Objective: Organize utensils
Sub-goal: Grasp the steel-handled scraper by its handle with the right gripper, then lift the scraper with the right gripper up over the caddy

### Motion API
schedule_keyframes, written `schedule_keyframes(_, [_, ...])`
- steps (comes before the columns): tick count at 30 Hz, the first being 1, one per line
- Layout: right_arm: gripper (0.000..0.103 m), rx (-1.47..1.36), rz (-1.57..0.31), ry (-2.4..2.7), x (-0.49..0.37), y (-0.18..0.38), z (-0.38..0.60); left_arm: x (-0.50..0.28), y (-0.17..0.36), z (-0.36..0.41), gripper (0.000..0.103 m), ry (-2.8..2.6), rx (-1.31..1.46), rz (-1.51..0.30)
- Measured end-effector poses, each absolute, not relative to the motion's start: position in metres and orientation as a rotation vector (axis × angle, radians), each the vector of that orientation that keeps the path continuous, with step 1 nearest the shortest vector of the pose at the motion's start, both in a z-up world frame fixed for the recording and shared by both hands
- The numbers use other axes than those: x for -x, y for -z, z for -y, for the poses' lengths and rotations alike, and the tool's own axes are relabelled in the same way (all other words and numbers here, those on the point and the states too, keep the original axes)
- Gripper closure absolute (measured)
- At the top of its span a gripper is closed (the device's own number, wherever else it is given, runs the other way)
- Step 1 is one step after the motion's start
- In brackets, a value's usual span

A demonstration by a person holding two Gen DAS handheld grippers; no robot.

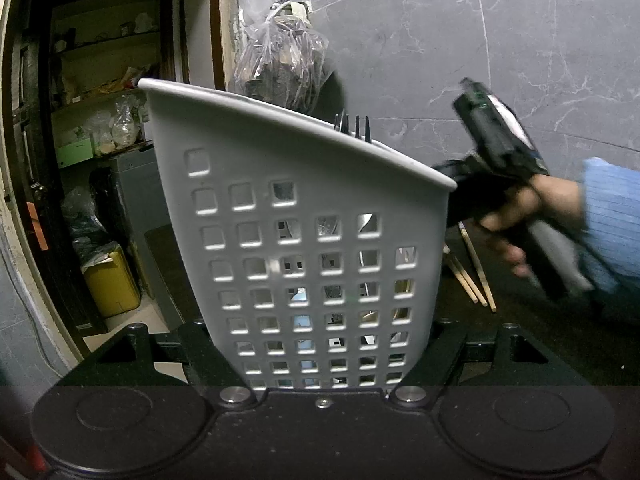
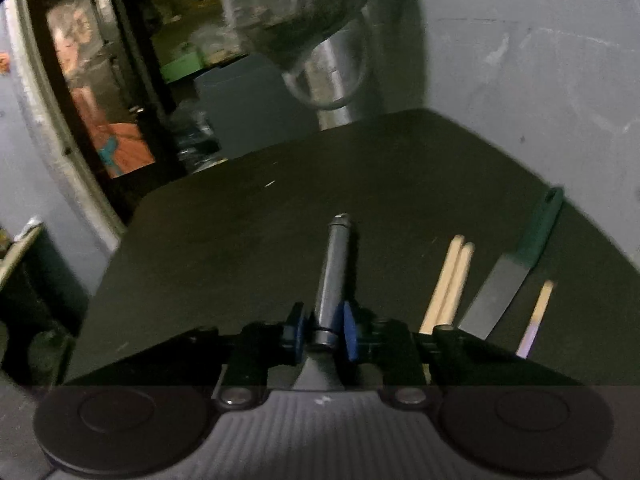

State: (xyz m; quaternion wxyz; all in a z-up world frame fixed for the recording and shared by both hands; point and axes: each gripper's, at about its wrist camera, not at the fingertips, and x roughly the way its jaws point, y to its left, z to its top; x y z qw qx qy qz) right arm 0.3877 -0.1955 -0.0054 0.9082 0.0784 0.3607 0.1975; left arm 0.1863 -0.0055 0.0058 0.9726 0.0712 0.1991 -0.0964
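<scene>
Low in the centre of the right wrist view, the right gripper [image 2: 323,330] pinches a slim grey utensil handle [image 2: 334,264], likely stiff, light and slippery, while the left gripper [image 1: 320,364] clamps the perforated white utensil basket [image 1: 304,216].

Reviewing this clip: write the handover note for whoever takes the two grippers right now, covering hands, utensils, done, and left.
Left gripper: shut on the white perforated utensil holder, which is tilted.
Right gripper: jaws closed around a dark grey utensil handle above the black table.
Done: a fork pokes above the holder's rim; other items show through the holes.
Left: the held utensil, the wooden chopsticks, a knife with a green handle and one more wooden stick, all on the table.
</scene>
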Motion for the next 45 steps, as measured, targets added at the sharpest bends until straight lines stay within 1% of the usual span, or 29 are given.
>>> schedule_keyframes(4, [0.082,-0.125,-0.772,-0.499,-0.350,0.005,0.193,-0.186,-0.006,0.003,0.026,0.198,-0.143,-0.401])
schedule_keyframes(9, [0.081,0.007,-0.803,-0.574,-0.305,-0.001,0.185,-0.186,-0.006,0.003,0.026,0.198,-0.143,-0.401])
schedule_keyframes(10, [0.079,0.033,-0.802,-0.583,-0.300,-0.003,0.183,-0.186,-0.006,0.003,0.026,0.198,-0.143,-0.401])
schedule_keyframes(11, [0.072,0.056,-0.799,-0.585,-0.296,-0.005,0.180,-0.186,-0.006,0.003,0.026,0.197,-0.143,-0.402])
schedule_keyframes(12, [0.066,0.074,-0.792,-0.584,-0.294,-0.007,0.177,-0.186,-0.006,0.003,0.026,0.196,-0.143,-0.402])
schedule_keyframes(13, [0.056,0.091,-0.778,-0.585,-0.293,-0.008,0.174,-0.186,-0.006,0.003,0.026,0.196,-0.143,-0.402])
schedule_keyframes(14, [0.050,0.110,-0.763,-0.583,-0.294,-0.010,0.171,-0.186,-0.006,0.003,0.026,0.196,-0.143,-0.403])
schedule_keyframes(18, [0.049,0.131,-0.752,-0.578,-0.306,-0.008,0.157,-0.186,-0.006,0.003,0.026,0.197,-0.143,-0.403])
schedule_keyframes(21, [0.050,0.129,-0.741,-0.569,-0.313,-0.003,0.148,-0.185,-0.006,0.003,0.026,0.197,-0.143,-0.403])
schedule_keyframes(22, [0.055,0.137,-0.735,-0.561,-0.313,-0.002,0.146,-0.186,-0.006,0.003,0.026,0.197,-0.143,-0.403])
schedule_keyframes(23, [0.068,0.142,-0.730,-0.552,-0.311,-0.002,0.146,-0.186,-0.006,0.003,0.026,0.197,-0.143,-0.403])
schedule_keyframes(24, [0.077,0.145,-0.727,-0.547,-0.311,-0.001,0.146,-0.186,-0.006,0.003,0.026,0.197,-0.143,-0.403])
schedule_keyframes(25, [0.083,0.144,-0.725,-0.547,-0.309,-0.001,0.147,-0.186,-0.006,0.003,0.026,0.197,-0.143,-0.402])
schedule_keyframes(31, [0.083,0.104,-0.740,-0.560,-0.298,-0.002,0.163,-0.186,-0.006,0.003,0.026,0.197,-0.143,-0.403])
schedule_keyframes(34, [0.083,0.046,-0.714,-0.571,-0.288,-0.008,0.176,-0.186,-0.006,0.003,0.026,0.196,-0.143,-0.403])
schedule_keyframes(39, [0.083,-0.077,-0.582,-0.599,-0.260,-0.025,0.206,-0.186,-0.006,0.003,0.026,0.196,-0.143,-0.403])
schedule_keyframes(45, [0.083,-0.121,-0.373,-0.630,-0.225,-0.052,0.229,-0.185,-0.006,0.003,0.026,0.195,-0.143,-0.403])
